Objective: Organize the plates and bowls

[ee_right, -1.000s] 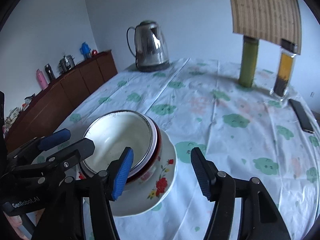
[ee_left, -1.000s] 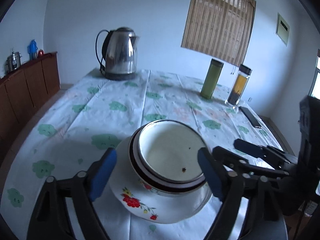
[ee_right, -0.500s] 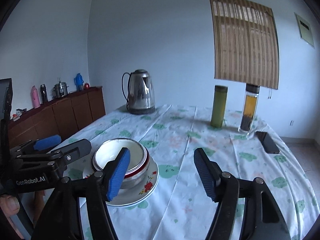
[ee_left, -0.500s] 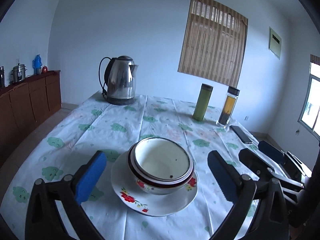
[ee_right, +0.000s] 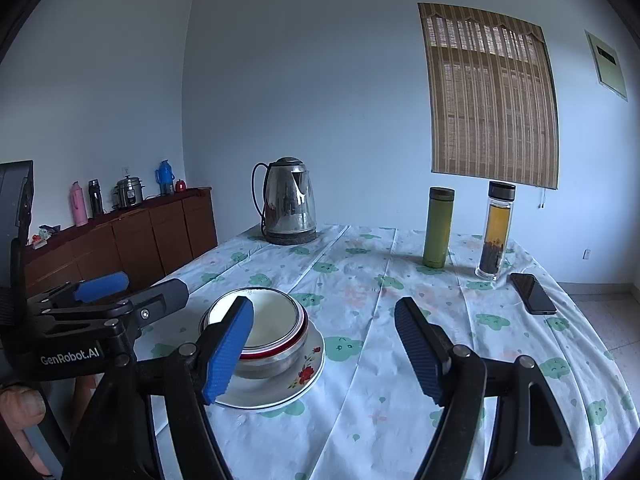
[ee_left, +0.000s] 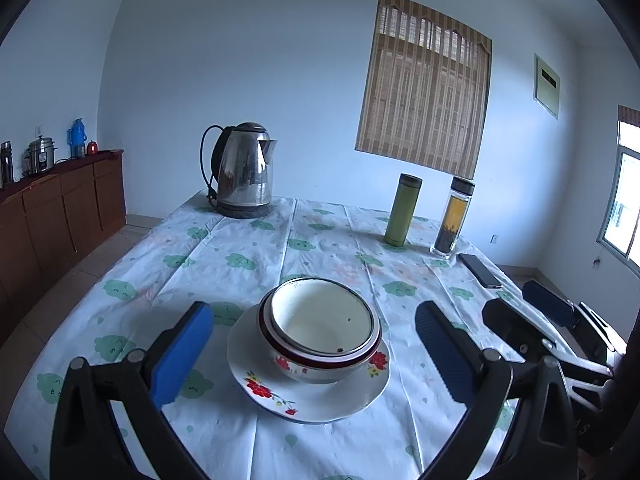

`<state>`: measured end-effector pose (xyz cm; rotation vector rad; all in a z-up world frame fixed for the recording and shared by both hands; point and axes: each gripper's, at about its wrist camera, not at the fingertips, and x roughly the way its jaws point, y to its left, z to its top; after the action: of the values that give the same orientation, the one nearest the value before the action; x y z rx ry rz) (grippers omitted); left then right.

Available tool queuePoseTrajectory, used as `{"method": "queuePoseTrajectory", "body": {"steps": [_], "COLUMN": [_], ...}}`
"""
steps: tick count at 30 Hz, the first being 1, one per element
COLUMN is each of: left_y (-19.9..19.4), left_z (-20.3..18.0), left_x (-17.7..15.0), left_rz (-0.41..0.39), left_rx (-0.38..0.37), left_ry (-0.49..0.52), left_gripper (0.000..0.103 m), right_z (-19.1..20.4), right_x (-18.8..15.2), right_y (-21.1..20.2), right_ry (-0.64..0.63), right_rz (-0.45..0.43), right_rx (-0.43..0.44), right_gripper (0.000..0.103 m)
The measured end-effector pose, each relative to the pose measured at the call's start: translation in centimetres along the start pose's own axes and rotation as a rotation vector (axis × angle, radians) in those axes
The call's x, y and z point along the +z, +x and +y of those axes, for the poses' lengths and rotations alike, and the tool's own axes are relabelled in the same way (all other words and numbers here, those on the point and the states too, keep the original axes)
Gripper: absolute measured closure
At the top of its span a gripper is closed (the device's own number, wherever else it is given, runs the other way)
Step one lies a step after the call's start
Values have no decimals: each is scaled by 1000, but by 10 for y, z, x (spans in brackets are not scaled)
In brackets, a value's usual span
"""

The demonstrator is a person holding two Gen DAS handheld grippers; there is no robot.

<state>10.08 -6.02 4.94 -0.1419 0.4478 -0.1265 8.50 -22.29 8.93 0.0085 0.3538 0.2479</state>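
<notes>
A white bowl (ee_left: 320, 316) is nested in a red-rimmed flowered bowl (ee_left: 320, 364), and the stack stands on a flowered plate (ee_left: 308, 400) on the table. My left gripper (ee_left: 314, 312) is open wide, drawn back in front of the stack, its blue pads apart from the bowls on either side. The right wrist view shows the same bowls (ee_right: 268, 320) and plate (ee_right: 296, 384) left of centre, partly behind one blue pad. My right gripper (ee_right: 324, 308) has its jaws opening, with only tablecloth between them. Each gripper appears in the other's view: the right (ee_left: 528, 312), the left (ee_right: 136, 286).
At the table's far end stand a steel kettle (ee_left: 242, 172), a green flask (ee_left: 402, 210) and a glass tea bottle (ee_left: 454, 216). A dark phone (ee_left: 480, 270) lies near the right edge. A wooden sideboard (ee_left: 60, 208) with flasks lines the left wall.
Both grippers have pulled back and risen from the bowl stack, which now looks smaller and farther off. Both pairs of jaws stand wider than before. The stack has stayed on its plate.
</notes>
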Motion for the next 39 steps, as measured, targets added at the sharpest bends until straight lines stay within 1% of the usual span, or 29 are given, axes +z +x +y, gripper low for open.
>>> {"method": "queuePoseTrajectory", "body": {"steps": [20,39], "left_y": [-3,-2], "left_z": [-5,-3], "left_x": [1,4], "left_rz": [-1,15], "left_rx": [12,12], "left_ry": [20,29], "left_gripper": [0,0], "right_z": [0,-1], "right_x": [1,3], "right_y": [-5,-6], "right_ry": [-7,-6], "right_rz": [-9,-18], "right_rx": [1,0], "right_gripper": [28,28]}}
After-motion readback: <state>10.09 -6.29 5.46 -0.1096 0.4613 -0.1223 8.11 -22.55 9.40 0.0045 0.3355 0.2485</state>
